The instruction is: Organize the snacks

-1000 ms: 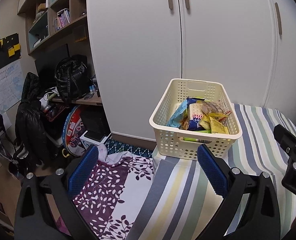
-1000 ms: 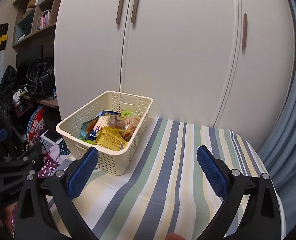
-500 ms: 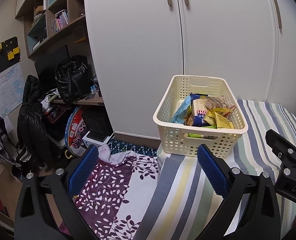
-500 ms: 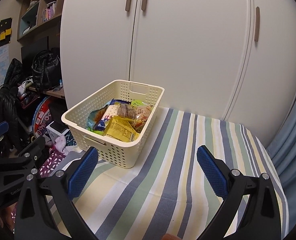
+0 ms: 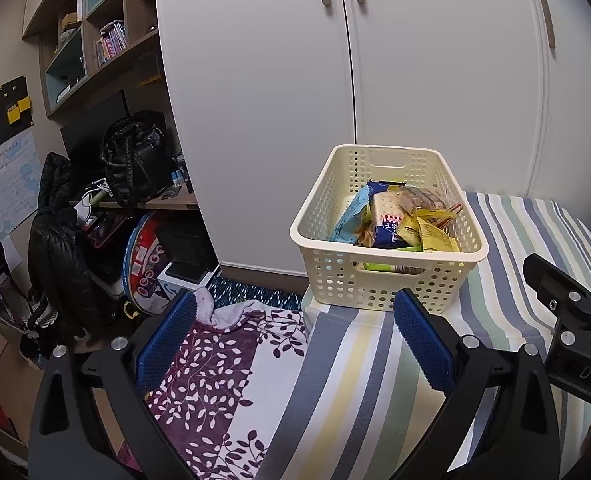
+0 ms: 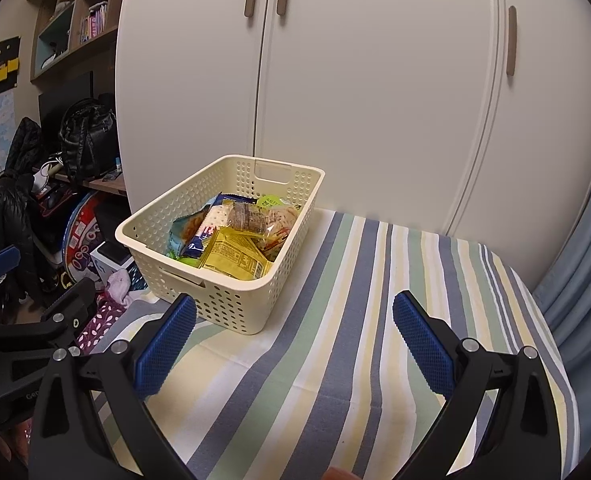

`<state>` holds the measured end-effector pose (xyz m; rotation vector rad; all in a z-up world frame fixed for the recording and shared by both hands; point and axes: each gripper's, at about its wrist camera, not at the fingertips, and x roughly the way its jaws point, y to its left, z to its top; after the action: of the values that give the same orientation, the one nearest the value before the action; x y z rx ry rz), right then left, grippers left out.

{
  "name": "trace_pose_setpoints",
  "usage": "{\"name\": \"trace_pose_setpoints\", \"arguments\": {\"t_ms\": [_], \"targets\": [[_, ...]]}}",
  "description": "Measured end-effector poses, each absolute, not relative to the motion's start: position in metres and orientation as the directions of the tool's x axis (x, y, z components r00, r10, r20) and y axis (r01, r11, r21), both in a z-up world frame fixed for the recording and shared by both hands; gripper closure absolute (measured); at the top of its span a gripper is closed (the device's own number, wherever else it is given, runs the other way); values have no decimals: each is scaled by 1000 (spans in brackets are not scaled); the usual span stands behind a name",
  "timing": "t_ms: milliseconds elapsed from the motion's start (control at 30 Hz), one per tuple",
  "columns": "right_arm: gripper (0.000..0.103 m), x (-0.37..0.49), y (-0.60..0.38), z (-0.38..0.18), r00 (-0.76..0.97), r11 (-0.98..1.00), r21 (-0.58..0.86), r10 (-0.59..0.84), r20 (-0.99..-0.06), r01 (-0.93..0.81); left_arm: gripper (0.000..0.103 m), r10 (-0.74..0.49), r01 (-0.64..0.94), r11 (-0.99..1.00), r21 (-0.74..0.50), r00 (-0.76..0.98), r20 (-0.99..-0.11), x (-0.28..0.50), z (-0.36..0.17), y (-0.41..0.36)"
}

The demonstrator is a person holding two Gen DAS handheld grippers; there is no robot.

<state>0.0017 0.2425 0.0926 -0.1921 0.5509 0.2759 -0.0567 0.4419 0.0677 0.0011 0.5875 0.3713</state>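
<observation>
Basket ahead of both open grippers, snacks already inside.

We see one cream perforated plastic basket (image 6: 231, 256) on the striped cloth of the desk (image 6: 375, 320), at its far left corner, with its long axis running away from us toward the white wardrobe doors (image 6: 375, 100). It lies straight ahead of our left gripper (image 5: 295, 344) and ahead-left of our right gripper (image 6: 295, 344); we judge the left one nearer. Both pairs of jaws stand wide apart, holding nothing. In the basket we count roughly six overlapping snack packets (image 6: 235, 240), among them a yellow one, a blue one and a clear one; no exact count is possible. No loose snacks show on the cloth.
</observation>
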Motion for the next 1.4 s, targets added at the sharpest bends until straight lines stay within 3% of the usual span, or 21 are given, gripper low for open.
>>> {"name": "trace_pose_setpoints", "arguments": {"t_ms": [700,1400], "targets": [[5,34,233,47,784,962,-45,193,-590,-271,3,301,-358,934,-1,786,-541,-27,36,442],[5,37,225,42,789,965,-27,198,-582,-262,3,396,-404,909,98,770,-499,-27,35,428]]}}
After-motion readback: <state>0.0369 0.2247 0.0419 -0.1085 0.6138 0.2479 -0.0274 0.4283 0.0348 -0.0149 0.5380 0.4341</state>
